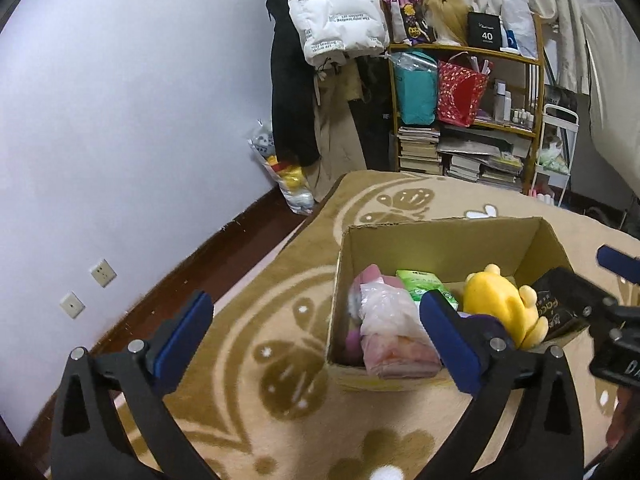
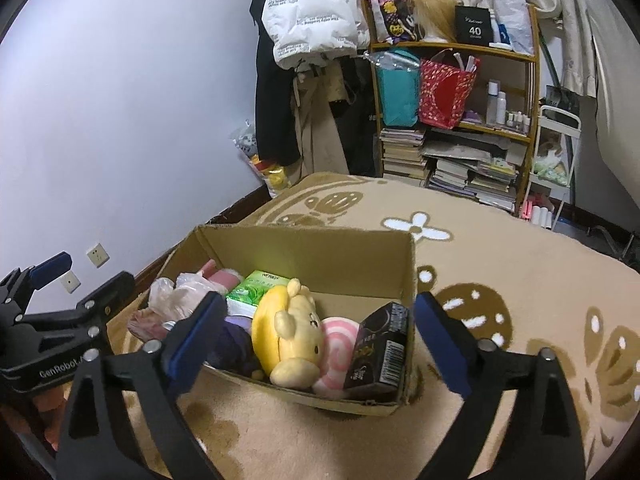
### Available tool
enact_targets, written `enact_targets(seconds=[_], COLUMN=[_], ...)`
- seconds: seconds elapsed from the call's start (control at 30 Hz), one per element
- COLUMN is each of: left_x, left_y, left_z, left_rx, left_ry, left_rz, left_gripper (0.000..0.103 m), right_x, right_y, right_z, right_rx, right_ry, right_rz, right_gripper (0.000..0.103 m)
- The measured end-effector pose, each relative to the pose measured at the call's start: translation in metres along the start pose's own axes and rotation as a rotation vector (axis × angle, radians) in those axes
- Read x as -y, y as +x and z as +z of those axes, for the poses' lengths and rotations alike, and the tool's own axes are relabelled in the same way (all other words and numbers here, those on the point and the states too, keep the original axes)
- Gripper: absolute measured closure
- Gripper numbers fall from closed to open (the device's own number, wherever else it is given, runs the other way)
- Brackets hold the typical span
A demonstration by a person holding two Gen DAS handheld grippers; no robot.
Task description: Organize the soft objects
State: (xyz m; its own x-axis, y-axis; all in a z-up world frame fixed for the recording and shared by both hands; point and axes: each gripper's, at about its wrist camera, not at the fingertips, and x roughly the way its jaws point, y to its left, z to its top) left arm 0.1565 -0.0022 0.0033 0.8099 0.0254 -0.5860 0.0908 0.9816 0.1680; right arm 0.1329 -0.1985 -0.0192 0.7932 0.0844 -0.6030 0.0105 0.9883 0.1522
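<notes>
1. Currently the soft objects sit inside the cardboard box (image 2: 406, 276): yellow plush bear (image 2: 290, 330) near the middle, pink swirl plush (image 2: 338, 354) beside it, pink bagged bundle (image 1: 390, 328) at the box's left end, green tissue pack (image 2: 256, 292) behind the bear.
2. A black carton (image 2: 380, 352) leans in the box's right front corner, touching the swirl plush.
3. Box rests on the patterned blanket (image 2: 520, 280), near its left edge.
4. Left tool (image 1: 316, 336): jaws wide, nothing between them. Right tool (image 2: 316, 344): jaws wide, nothing held, hovering at the box's near side.
5. Risks, judged: the bear rides high and could roll out if the box is nudged; the low front wall could buckle under a tool's push; the soft blanket may tip the box.
</notes>
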Motion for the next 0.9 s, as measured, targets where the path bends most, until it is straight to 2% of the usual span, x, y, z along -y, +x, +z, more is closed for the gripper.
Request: enact_targets(seconds=[0.27,0.47,0.67,0.8,0.9], left_x=[-0.015,-0.022,-0.021,-0.02,-0.023], left_y=[-0.038,-0.07,-0.1,-0.118,-0.13], left_z=[0.003,0.005,-0.006,-0.017,-0.025], left_rx=[0.039,0.07,0.104,0.105,0.126], left_ry=[-0.031,-0.047,-0.014,-0.015,-0.024], left_rz=[0.006,-0.029,-0.024,-0.054,-0.045], left_gripper=[0.001,0.001,0.001,0.001,0.001], right_x=[0.001,-0.002,-0.005,-0.014,-0.017], right_y=[-0.04,-0.073,-0.104,-0.122,-0.132], right_z=[0.007,0.006,0.005,-0.002,-0.01], right_rx=[0.037,0.07,0.104,0.126,0.131], right_ry=[0.025,0.026,0.018,-0.026,-0.046], right_rz=[-0.003,0.005,0.01,-0.007,-0.013], right_gripper=[0.0,0.0,0.0,0.0,0.0])
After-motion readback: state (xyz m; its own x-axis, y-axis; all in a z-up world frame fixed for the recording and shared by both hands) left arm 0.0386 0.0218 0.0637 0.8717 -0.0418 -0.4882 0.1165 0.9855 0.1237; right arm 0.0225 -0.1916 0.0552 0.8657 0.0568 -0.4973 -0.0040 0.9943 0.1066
